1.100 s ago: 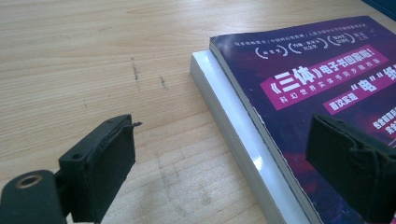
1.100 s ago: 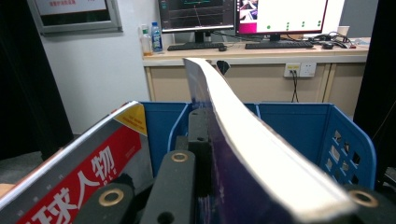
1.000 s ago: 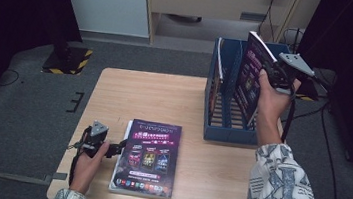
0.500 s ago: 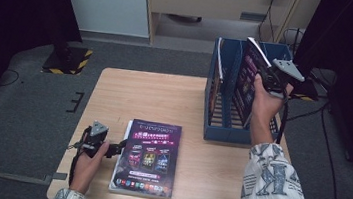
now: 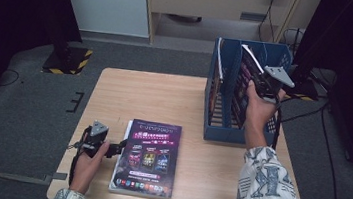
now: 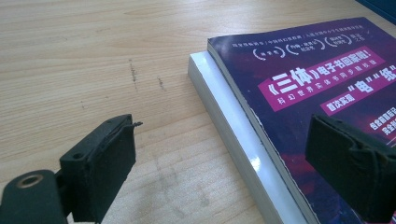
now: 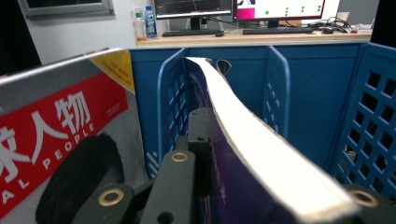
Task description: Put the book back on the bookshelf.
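Observation:
A purple-covered book (image 5: 146, 157) lies flat on the wooden table (image 5: 144, 96), stacked on a second, white-edged book (image 6: 219, 107). My left gripper (image 5: 115, 148) rests at the stack's left edge. In the left gripper view this gripper (image 6: 224, 158) is open; one jaw hangs over the bare wood and the other over the purple cover (image 6: 327, 79). My right gripper (image 5: 261, 84) is shut on another purple book (image 5: 243, 82), which stands tilted inside the blue rack (image 5: 226, 134). The right gripper view shows that book's white page edge (image 7: 261, 154) running up from the jaws.
A magazine with a red title band (image 7: 56, 135) stands in the rack's neighbouring slot (image 5: 217, 64). Blue slotted dividers (image 7: 275, 93) and a perforated wall (image 7: 369, 121) flank the held book. A desk with monitors (image 7: 233, 9) lies beyond the rack.
My right hand has sunk, carrying the purple book lower into the rack. The left gripper and the flat stack have stayed put.

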`<state>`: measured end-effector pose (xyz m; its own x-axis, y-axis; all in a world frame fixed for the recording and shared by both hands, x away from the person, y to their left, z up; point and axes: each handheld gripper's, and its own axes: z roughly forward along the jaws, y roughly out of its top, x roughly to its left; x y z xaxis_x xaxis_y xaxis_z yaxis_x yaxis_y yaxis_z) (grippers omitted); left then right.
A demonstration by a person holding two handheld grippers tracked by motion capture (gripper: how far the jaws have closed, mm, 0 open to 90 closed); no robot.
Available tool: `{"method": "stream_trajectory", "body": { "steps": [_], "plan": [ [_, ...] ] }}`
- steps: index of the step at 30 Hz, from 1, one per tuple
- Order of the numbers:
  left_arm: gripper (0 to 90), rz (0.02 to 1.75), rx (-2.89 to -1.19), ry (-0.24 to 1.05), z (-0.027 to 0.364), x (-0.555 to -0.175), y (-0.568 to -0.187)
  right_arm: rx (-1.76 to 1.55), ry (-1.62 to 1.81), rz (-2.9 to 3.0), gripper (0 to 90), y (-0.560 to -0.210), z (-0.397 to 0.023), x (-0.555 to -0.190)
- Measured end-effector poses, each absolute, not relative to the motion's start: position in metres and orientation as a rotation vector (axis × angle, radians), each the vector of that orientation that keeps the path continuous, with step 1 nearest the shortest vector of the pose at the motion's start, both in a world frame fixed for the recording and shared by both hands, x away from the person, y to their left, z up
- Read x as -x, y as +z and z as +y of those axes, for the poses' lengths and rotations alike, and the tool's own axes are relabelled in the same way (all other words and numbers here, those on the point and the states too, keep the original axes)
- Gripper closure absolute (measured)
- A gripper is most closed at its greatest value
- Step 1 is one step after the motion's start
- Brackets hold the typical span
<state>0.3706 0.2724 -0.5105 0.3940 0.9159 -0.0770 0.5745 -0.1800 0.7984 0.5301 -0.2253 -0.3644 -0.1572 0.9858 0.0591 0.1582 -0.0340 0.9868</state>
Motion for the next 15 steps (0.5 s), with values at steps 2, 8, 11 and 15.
{"method": "stream_trajectory", "body": {
  "steps": [2,8,11,15],
  "plan": [
    [8.0,1.285,-1.872,0.551,0.273,-0.371,-0.511,-1.275,1.281,1.431,82.4,-0.368,-0.223,-0.530],
    [8.0,1.285,-1.874,0.556,0.272,-0.371,-0.510,-1.248,1.282,1.451,82.4,-0.371,-0.217,-0.523],
    [8.0,1.284,-1.878,0.556,0.272,-0.371,-0.510,-1.241,1.290,1.451,82.3,-0.372,-0.214,-0.520],
    [8.0,1.285,-1.876,0.553,0.271,-0.371,-0.510,-1.228,1.285,1.461,82.2,-0.375,-0.210,-0.515]
  ]
}}
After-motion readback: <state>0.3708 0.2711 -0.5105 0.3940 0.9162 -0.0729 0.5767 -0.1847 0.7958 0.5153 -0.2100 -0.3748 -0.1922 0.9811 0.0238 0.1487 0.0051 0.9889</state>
